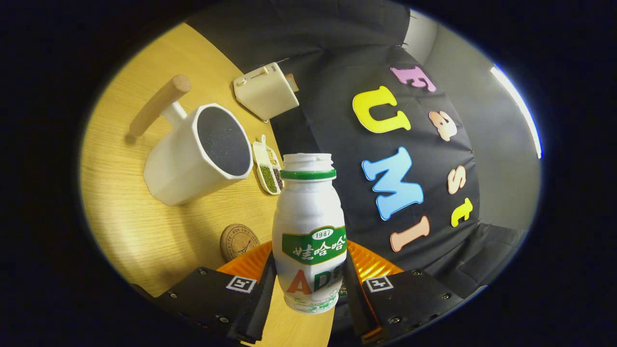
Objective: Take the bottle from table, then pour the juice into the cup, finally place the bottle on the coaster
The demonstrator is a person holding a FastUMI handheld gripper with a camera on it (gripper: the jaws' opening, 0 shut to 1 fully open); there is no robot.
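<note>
My hand-held gripper (308, 289) is closed on the bottle (309, 231), a finger pressing each side, holding it uncapped and lifted above the tabletop (135, 217). Just beyond my left finger lies the round coaster (238, 240). Farther on stands the white cup (197, 154) with its wooden handle, a small sectioned dish (267, 167) just beside its rim, and a cream box (265, 90) past that

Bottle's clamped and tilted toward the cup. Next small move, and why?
Probably carry the bottle further over the cup before tipping more. The gripper is shut on the bottle, but its open mouth sits beside the cup's rim, not above the opening, so juice would miss.
</note>
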